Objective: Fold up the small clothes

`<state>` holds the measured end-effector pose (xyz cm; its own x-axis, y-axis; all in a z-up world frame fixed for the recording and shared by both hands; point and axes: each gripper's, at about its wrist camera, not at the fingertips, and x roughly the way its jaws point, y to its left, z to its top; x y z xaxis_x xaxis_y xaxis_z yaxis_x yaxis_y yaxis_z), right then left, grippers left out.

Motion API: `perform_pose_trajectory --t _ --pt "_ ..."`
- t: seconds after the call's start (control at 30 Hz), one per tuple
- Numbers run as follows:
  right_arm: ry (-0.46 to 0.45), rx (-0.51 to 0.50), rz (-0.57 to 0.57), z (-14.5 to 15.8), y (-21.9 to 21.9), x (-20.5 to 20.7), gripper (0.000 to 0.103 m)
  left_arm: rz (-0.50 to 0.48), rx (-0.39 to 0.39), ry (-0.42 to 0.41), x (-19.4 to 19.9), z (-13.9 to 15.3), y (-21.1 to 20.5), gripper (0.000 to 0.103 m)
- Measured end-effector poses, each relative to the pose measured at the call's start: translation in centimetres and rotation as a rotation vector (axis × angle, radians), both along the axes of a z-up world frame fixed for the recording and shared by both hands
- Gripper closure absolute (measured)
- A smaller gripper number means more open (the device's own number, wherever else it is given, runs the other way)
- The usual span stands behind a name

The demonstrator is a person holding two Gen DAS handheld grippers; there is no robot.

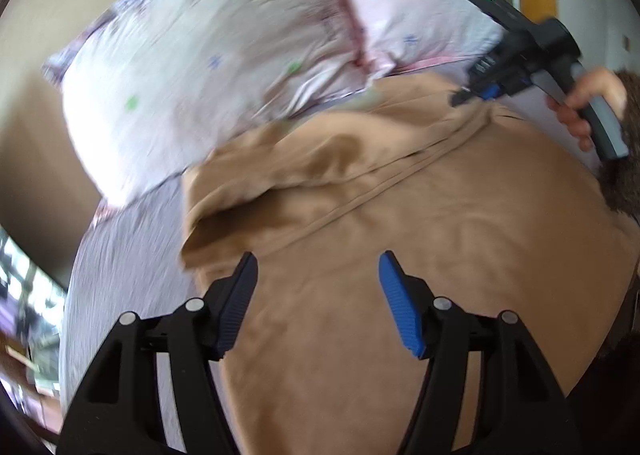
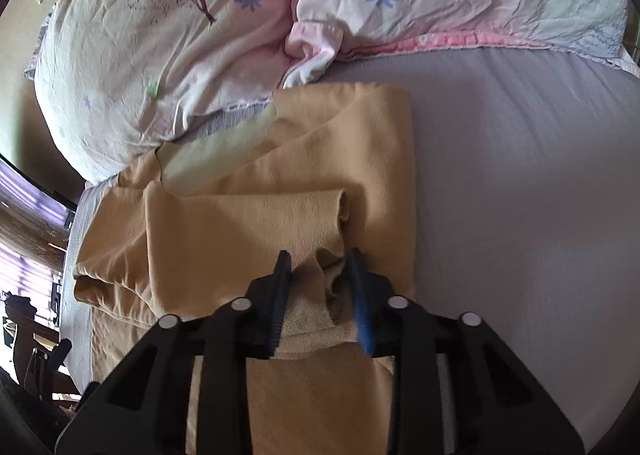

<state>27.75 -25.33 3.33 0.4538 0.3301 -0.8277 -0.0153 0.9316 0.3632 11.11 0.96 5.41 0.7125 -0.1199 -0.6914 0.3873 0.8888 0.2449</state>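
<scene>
A tan garment (image 1: 400, 239) lies spread on the bed. It also shows in the right wrist view (image 2: 248, 215), partly folded, with one layer lying over another. My left gripper (image 1: 318, 267) is open and empty just above the garment's near part. My right gripper (image 2: 320, 267) has its jaws closed on a bunched fold of the tan garment near its right edge. In the left wrist view the right gripper (image 1: 466, 97) is at the garment's far right corner, held by a hand.
A pale flowered quilt (image 2: 180, 35) is heaped along the far side of the bed, touching the garment's far edge; it also shows in the left wrist view (image 1: 224, 55). Grey-lilac sheet (image 2: 520, 175) lies to the right. The bed's left edge (image 1: 80, 255) drops off.
</scene>
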Motion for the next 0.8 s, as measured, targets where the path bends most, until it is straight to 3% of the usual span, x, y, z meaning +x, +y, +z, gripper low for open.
perform_pose_trajectory --t 0.03,0.1,0.23,0.27,0.33,0.43,0.5,0.57,0.6,0.63,0.7,0.8 --pt "-0.018 -0.009 0.018 0.0 0.4 -0.2 0.097 0.023 -0.023 0.008 0.1 0.0 0.9 0.04" --pt "-0.088 -0.038 -0.005 1.3 0.5 -0.9 0.098 0.06 -0.097 0.038 0.4 0.1 2.5 0.04" --pt "-0.205 -0.063 -0.167 4.0 -2.3 -1.1 0.098 0.112 -0.249 0.071 1.4 0.9 5.2 0.037" --pt "-0.189 -0.092 -0.181 3.6 -2.5 -0.6 0.097 0.118 -0.272 0.073 1.3 1.0 5.5 0.037" --pt "-0.057 -0.168 -0.152 1.3 -2.5 1.1 0.095 0.127 -0.311 0.087 1.0 1.3 6.4 0.037" --pt "-0.06 -0.088 -0.158 2.0 -3.7 -1.1 0.088 0.136 -0.382 0.101 -0.5 2.1 8.9 0.037" --pt "-0.125 0.06 -0.086 4.1 -4.8 -5.3 0.077 0.103 -0.467 0.121 -2.3 2.6 11.2 0.035" --pt "-0.16 0.177 0.037 5.4 -5.4 -10.3 0.037 0.047 -0.569 0.161 -4.9 2.6 14.2 0.03" --pt "-0.165 0.201 0.096 5.5 -5.5 -12.8 0.03 0.027 -0.603 0.177 -6.1 2.3 15.4 0.027" --pt "-0.167 0.213 0.151 5.6 -5.5 -15.1 0.024 0.014 -0.63 0.19 -7.5 2.0 16.5 0.027" --pt "-0.133 0.235 0.28 4.7 -5.8 -21.0 0.023 0.025 -0.652 0.21 -10.2 0.9 18.5 0.026" --pt "-0.043 0.183 0.33 2.2 -6.7 -27.6 0.02 0.055 -0.608 0.239 -13.1 -1.1 19.5 0.022"
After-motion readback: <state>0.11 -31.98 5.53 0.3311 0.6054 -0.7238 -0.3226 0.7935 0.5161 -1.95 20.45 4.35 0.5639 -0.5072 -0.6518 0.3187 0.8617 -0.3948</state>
